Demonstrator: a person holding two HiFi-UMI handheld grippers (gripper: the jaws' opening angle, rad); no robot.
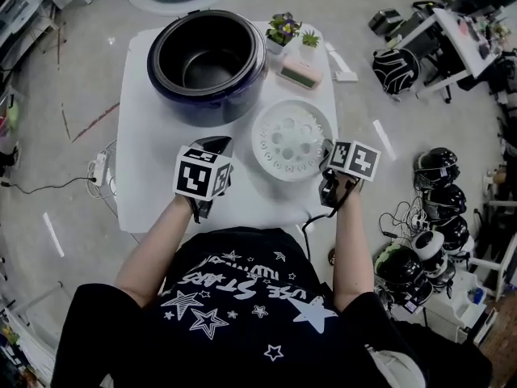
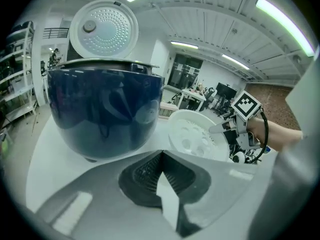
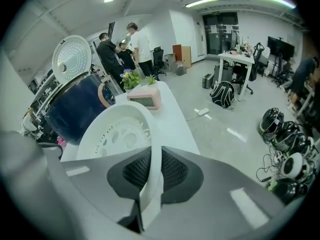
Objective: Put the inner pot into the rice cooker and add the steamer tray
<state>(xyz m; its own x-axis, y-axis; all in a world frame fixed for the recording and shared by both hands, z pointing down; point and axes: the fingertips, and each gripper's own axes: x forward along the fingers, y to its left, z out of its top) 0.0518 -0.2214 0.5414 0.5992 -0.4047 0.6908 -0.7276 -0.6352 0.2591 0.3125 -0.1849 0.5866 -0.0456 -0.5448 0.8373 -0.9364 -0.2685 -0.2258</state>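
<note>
The dark blue rice cooker (image 1: 206, 95) stands at the back of the white table (image 1: 145, 136) with its lid (image 2: 103, 30) up and the black inner pot (image 1: 208, 55) inside it. To its right, the white perforated steamer tray (image 1: 291, 140) is near the table's right side. My right gripper (image 1: 328, 153) is shut on the tray's right rim; in the right gripper view the rim (image 3: 152, 149) runs between the jaws. My left gripper (image 1: 213, 145) is in front of the cooker, its jaws together with nothing held. It faces the cooker (image 2: 105, 111).
A pink clock (image 1: 300, 73) and two small potted plants (image 1: 283, 29) sit at the table's back right corner. Helmets (image 1: 436, 168) and a black bag (image 1: 396, 69) lie on the floor to the right. People (image 3: 135, 44) stand far behind the table.
</note>
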